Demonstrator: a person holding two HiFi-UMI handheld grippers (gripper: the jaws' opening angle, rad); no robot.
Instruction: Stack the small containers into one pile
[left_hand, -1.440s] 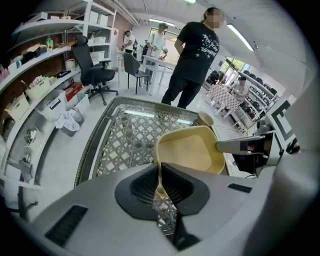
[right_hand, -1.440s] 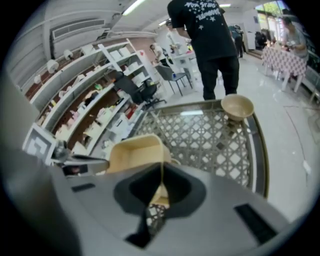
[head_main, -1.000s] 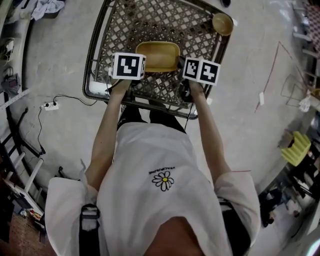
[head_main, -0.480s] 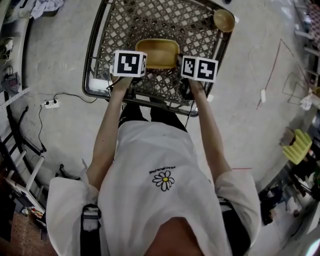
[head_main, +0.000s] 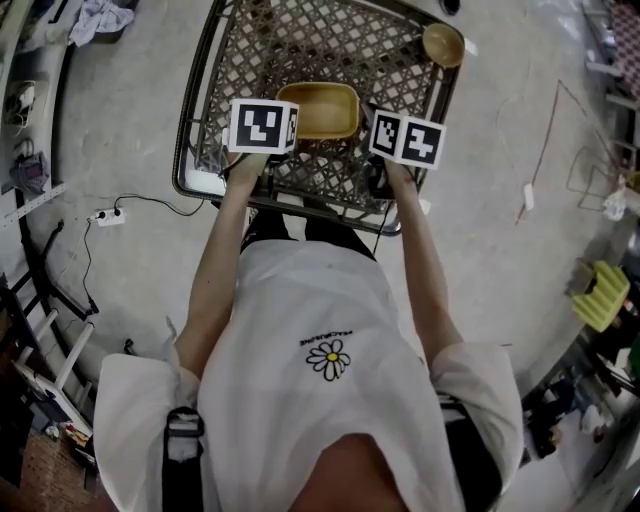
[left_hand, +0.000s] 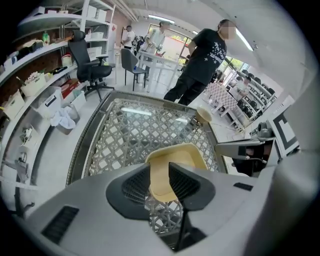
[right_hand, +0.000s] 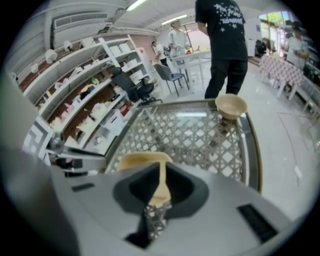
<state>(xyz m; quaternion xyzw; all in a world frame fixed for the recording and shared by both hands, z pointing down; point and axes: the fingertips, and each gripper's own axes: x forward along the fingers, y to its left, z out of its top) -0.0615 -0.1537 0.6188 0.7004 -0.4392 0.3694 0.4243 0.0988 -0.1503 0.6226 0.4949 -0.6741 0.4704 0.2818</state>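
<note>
Concrete floor (head_main: 120, 150) surrounds the lattice table (head_main: 300, 45). Over the table's near half, the yellow container (head_main: 317, 108) is pinched by its right rim in the right gripper (right_hand: 161, 167). The left gripper (left_hand: 160, 166) has just been opened, and the container's edge is seen between its spread jaws, unpressed. A round bowl (right_hand: 231, 106) is set at the table's far right corner. Both hands are hidden behind the grippers, with the forearms (head_main: 215, 270) stretched forward over the table's near edge.

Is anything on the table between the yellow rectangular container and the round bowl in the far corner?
Nothing visible does. Only bare lattice tabletop lies between the rectangular container and the round bowl. The right claw grips the container's rim.
</note>
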